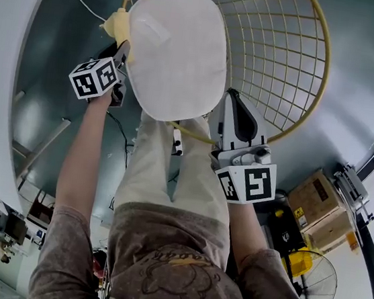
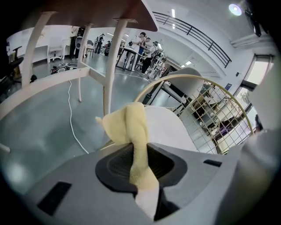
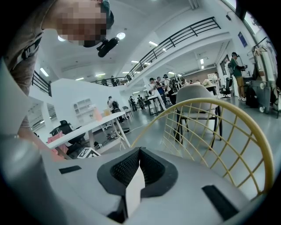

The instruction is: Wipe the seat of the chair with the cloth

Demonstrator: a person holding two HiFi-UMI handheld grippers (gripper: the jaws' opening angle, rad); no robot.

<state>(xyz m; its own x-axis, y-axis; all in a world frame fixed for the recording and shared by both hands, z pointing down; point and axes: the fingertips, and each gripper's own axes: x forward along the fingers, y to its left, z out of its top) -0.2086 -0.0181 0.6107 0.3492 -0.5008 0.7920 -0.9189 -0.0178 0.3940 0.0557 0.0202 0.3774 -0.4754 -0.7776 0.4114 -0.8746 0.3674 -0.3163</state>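
Observation:
The chair has a white oval seat (image 1: 175,52) and a yellow wire back (image 1: 280,55). My left gripper (image 1: 122,52) sits at the seat's left edge, shut on a pale yellow cloth (image 1: 116,24) that sticks out past the jaws. In the left gripper view the cloth (image 2: 131,127) stands bunched between the shut jaws of the left gripper (image 2: 140,151), with the seat (image 2: 169,129) just beyond. My right gripper (image 1: 231,95) is at the seat's near right edge, shut and holding nothing. The right gripper (image 3: 139,151) faces the wire back (image 3: 210,127).
A white table (image 2: 109,66) stands left of the chair, and a white cable (image 2: 72,118) runs over the grey floor. Cardboard boxes (image 1: 316,202) and a yellow fan (image 1: 310,276) are at the right. The person's legs (image 1: 171,170) are close to the seat's front.

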